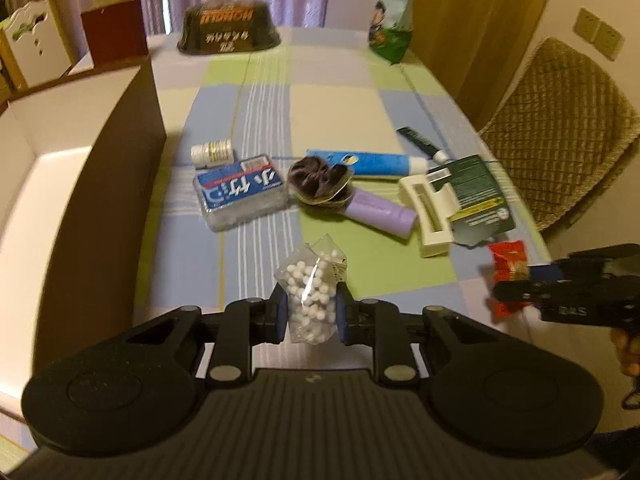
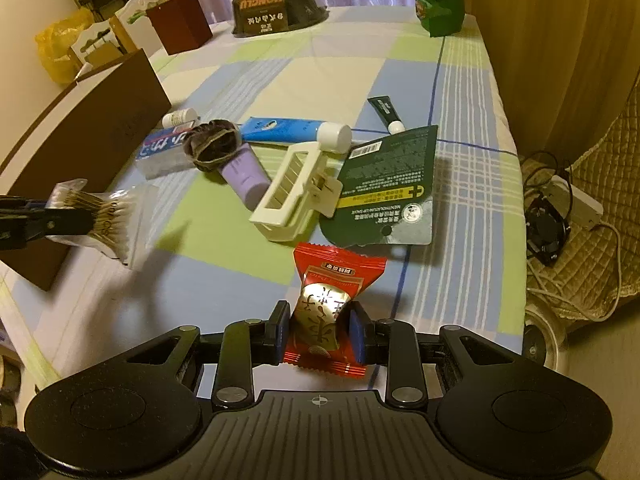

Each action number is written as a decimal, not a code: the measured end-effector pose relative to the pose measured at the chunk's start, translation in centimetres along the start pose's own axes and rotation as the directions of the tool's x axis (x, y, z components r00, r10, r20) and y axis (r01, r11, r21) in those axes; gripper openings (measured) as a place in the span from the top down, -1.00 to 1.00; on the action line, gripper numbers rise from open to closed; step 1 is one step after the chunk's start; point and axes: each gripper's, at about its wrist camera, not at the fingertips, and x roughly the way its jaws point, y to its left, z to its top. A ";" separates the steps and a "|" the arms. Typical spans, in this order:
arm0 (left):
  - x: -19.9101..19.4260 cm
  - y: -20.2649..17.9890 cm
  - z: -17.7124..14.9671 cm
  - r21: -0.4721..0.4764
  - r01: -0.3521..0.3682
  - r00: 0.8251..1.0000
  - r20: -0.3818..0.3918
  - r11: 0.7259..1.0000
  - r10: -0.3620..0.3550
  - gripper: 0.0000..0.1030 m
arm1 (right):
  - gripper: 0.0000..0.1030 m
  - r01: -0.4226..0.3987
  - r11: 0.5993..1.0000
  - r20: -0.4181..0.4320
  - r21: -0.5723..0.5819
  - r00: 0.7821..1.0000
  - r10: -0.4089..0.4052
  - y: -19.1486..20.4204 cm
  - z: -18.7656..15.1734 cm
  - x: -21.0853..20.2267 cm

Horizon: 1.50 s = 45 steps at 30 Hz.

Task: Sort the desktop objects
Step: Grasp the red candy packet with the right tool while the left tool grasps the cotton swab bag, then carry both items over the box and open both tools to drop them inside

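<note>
Left wrist view: cotton swab bag [image 1: 311, 292] is clamped in left tool [image 1: 308, 316], red candy [image 2: 326, 312] in right tool [image 2: 320, 332]; many things are left beside the brown box [image 1: 100, 184] on the bench [image 1: 340, 92].

Two matte black plastic two-finger grippers showing, left gripper [image 1: 309, 312], right gripper [image 2: 320, 330], blue rubber pads [image 2: 356, 334] lining fingers, silver pivot screws glinting, ribbed grey housing.

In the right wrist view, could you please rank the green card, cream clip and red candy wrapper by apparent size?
1. Green card.
2. Cream clip.
3. Red candy wrapper, though nearest the camera, so possibly inflated; close to the clip.
</note>
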 end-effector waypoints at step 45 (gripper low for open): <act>-12.0 25.8 -0.8 0.090 -0.136 0.989 0.078 0.987 0.129 0.62 | 0.41 -0.316 0.917 -0.057 -0.242 0.949 0.311 34.9 12.5 3.5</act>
